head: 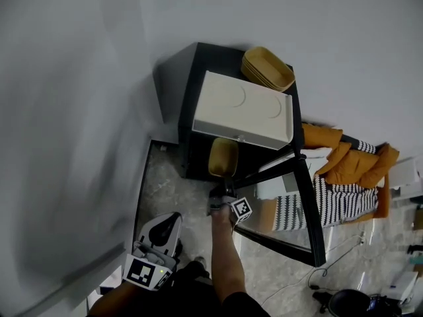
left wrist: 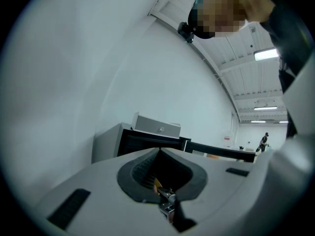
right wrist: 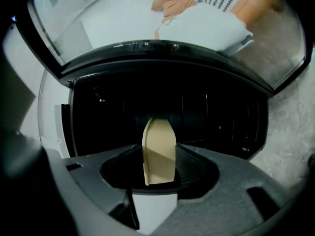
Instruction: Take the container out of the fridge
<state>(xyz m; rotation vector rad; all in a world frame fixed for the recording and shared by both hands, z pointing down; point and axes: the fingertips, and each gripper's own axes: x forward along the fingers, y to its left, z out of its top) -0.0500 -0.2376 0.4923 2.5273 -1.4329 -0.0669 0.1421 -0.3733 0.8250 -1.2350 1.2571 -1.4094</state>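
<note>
The right tool (head: 223,178) is clamped on a tan container (head: 223,157). In the right gripper view the container (right wrist: 158,132) stands edge-on between the two jaws of the right tool (right wrist: 159,148), and both jaws press against its sides. The jaws are held moderately wide by the container's width. The container is outside the black fridge (head: 187,111), just in front of the open front, at about 6 o'clock from the fridge in the head view. Behind it, the right gripper view shows the dark inside of the fridge (right wrist: 206,117), with the glass door (right wrist: 147,18) at 12 o'clock.

In the head view the glass door (head: 291,203) is swung open toward 4 o'clock. A flat white box (head: 241,111) lies on top of the fridge. A stack of tan bowls (head: 268,68) sits just beyond it, at 1 o'clock from the box.

The left tool (head: 173,218) hangs low at 7 o'clock in the head view, well apart from the fridge and above the speckled floor (head: 165,183). In the left gripper view the left tool (left wrist: 160,150) has its jaw tips closed together with nothing between them. It points toward the fridge (left wrist: 147,144) and the white box (left wrist: 156,127).

Orange cushions (head: 357,164) and a black-and-white striped cushion (head: 337,200) lie on the floor at 3 o'clock, beyond the door.
</note>
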